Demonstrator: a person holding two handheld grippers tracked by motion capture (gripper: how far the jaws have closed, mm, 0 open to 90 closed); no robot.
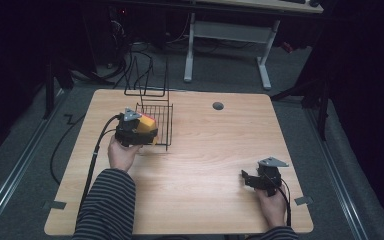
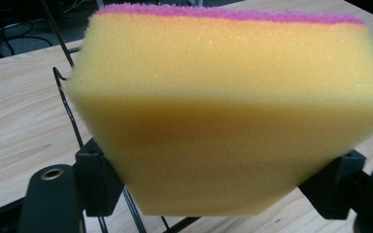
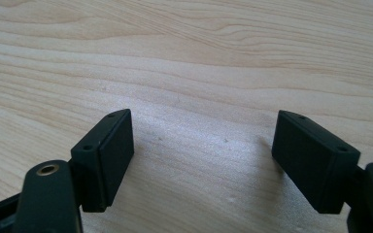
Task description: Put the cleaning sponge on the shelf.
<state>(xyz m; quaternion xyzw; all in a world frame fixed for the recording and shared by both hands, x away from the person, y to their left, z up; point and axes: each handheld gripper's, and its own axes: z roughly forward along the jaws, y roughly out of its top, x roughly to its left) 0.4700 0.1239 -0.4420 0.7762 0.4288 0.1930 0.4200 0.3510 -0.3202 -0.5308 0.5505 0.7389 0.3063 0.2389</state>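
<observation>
Where the wooden table [image 1: 195,165] takes up most of the high view, it heads the list as the largest item, pale-grained and bare across its near half.

Black wire rack [image 1: 156,122]: stands at the table's far left, open-topped, thin rods.

Yellow sponge with a pink scouring layer [image 2: 228,116]: held just at the rack's near-left side, above the table, touching the wire or not cannot be told. Judged light, soft and compressible; it bulges between the pads, so a hold across the thick yellow body, as now, suits it best. Unlikely to slip or break.

Left gripper [image 1: 136,131]: jaws clamped on the sponge, hand under it, striped sleeve reaching forward.

Right gripper [image 3: 201,165]: jaws wide apart, nothing between them, resting low at the table's near right, well apart from the rack.
</observation>
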